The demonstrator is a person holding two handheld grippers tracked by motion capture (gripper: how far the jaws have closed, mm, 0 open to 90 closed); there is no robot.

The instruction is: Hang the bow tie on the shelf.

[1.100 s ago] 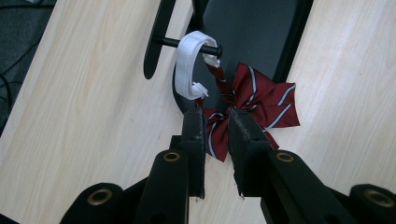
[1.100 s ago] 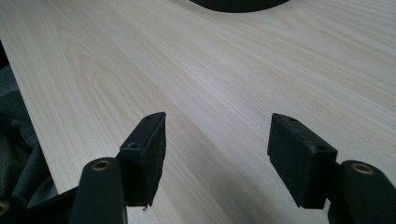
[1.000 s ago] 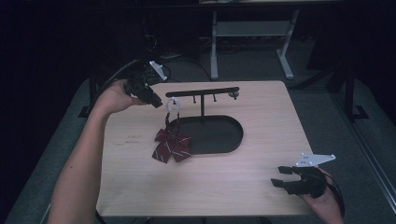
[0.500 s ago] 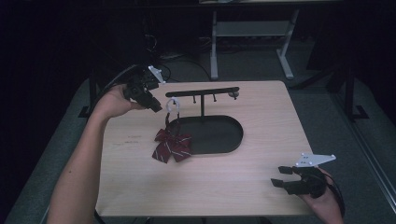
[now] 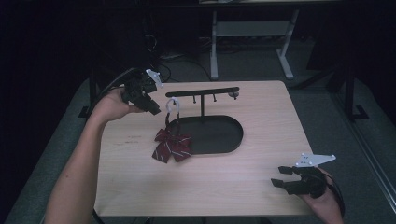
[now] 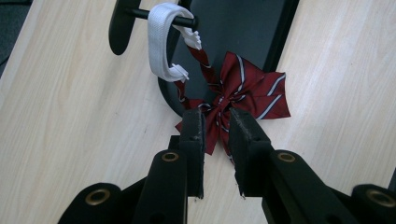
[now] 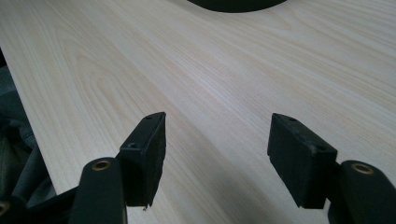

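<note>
Two hand-held grippers are seen over a pale wooden table (image 5: 261, 191) in a dark room, a white desk frame (image 5: 252, 32) behind. A red striped bow tie (image 5: 173, 147) lies against a black stand's base (image 5: 219, 135), its white strap (image 5: 172, 108) looped on a peg. The left gripper (image 6: 215, 140) is held above it, jaws slightly parted, empty. The right gripper (image 7: 217, 154) is spread wide near the table's right edge.
</note>
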